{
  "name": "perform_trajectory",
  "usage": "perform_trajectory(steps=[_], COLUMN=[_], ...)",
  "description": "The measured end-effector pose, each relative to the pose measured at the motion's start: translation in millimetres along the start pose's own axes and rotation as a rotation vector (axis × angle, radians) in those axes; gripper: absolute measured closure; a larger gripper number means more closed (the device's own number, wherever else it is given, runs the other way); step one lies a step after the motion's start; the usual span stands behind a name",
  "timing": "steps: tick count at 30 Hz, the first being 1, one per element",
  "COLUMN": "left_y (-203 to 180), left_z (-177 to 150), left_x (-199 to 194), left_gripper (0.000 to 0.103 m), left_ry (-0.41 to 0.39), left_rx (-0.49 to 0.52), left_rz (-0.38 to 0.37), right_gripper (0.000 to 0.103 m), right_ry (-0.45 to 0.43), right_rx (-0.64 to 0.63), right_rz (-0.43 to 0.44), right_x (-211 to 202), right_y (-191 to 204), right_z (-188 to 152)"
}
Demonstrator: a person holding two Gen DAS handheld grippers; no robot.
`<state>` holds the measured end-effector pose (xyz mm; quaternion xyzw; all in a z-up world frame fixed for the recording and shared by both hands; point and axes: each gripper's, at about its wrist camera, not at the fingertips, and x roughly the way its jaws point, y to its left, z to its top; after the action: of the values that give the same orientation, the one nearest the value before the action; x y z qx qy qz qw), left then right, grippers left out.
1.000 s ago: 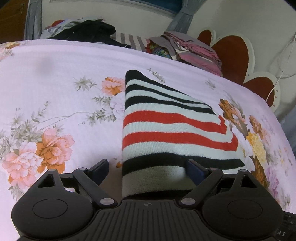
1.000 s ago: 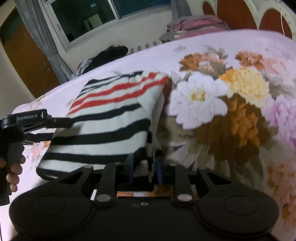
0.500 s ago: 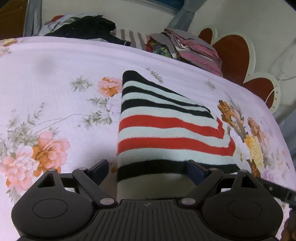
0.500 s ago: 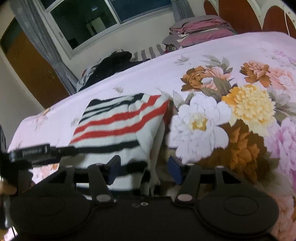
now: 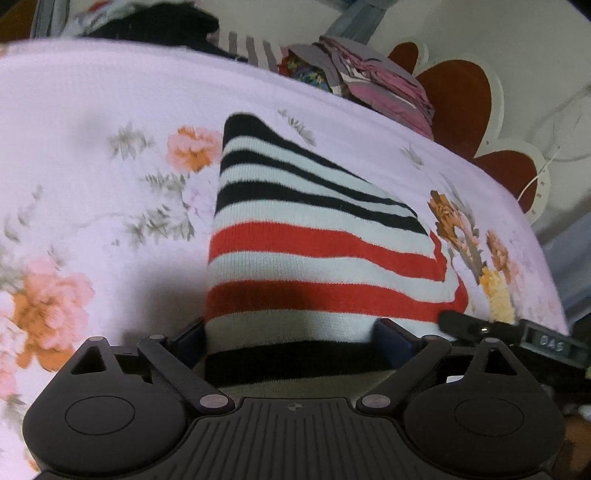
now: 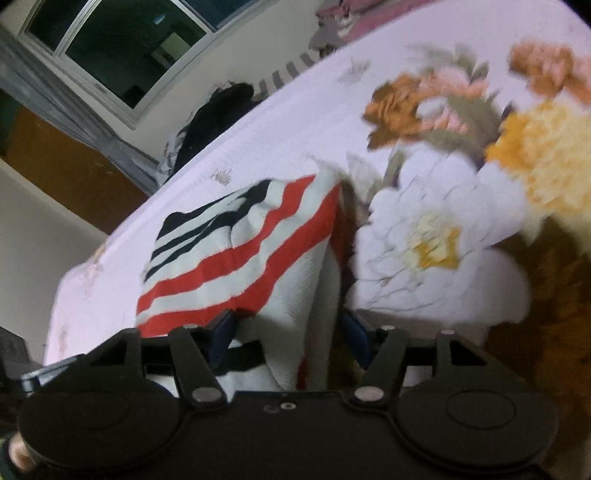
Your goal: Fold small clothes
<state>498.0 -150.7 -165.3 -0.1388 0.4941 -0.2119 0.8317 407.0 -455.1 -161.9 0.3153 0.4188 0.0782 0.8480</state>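
Observation:
A folded knit sweater (image 5: 314, 251) with black, white and red stripes lies on the floral bedsheet (image 5: 92, 122). My left gripper (image 5: 293, 339) stands wide open low over its near edge, one finger at each side of the folded cloth, neither pad pinching it. At the sweater's right side my right gripper (image 6: 288, 332) has its jaws opening, and the folded side edge (image 6: 314, 295) lies loose between them. One right finger (image 5: 469, 325) shows at the right of the left wrist view. The sweater's top layer (image 6: 236, 236) is rumpled.
A dark heap of clothes (image 5: 159, 26) and a stack of folded garments (image 5: 376, 81) sit at the bed's far edge, beside a red and white headboard (image 5: 458, 103). A window (image 6: 122, 48) and a brown door (image 6: 62, 173) lie beyond the bed.
My right gripper let go of the sweater's side edge, its jaws spread, and it swung and rolled along that side. My left gripper crept forward over the near edge.

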Motion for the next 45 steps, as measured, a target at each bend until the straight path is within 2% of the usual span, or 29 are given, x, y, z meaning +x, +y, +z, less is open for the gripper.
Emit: perform_trajectory(steps=[4,8,11,14,17,23,29,34,38,45], left_y=[0.9,-3.2,-7.4,-13.5,-20.8,-30.4,-28.1,-0.7,37.2,142.6], left_z=[-1.1,-0.2,0.1,0.5,0.4,0.1,-0.2,0.9,4.1,20.5], left_x=[6.1,6.1,1.7,-4.0,-9.4,-30.0,-62.7,-99.2,-129.1,-173.6], left_gripper=[0.01,0.02,0.028,0.033,0.038,0.046,0.047,0.047,0.047,0.047], left_ry=[0.007,0.006,-0.007,-0.03,-0.048,-0.088,-0.136,-0.179,-0.203,-0.221], left_rx=[0.003,0.005,0.026,0.051,0.082,0.124,0.132,0.121,0.109,0.082], left_rz=[-0.022,-0.017,0.0,0.021,0.049,0.056,0.074,0.09,0.092,0.058], right_gripper=[0.04,0.059,0.065,0.067,0.069,0.072,0.072,0.072,0.072,0.072], right_ry=[-0.003,0.0,-0.005,-0.015,-0.029,-0.064,-0.065,-0.068,-0.063,-0.078], right_rx=[-0.001,-0.004,-0.032,-0.066,-0.047,-0.081,-0.119,-0.142,-0.166,-0.171], right_rz=[0.048,0.063,0.053,0.03,0.025,0.101,0.142,0.183,0.198,0.189], right_x=[11.8,14.2,10.0,10.2,7.6,-9.7,-13.8,-7.5,8.1,56.1], right_y=[-1.5,-2.2,3.4,10.3,13.6,33.2,65.8,103.7,147.0,229.1], right_z=[0.6,1.8,2.6,2.8,1.7,1.4,-3.1,-9.7,-21.9,-56.2])
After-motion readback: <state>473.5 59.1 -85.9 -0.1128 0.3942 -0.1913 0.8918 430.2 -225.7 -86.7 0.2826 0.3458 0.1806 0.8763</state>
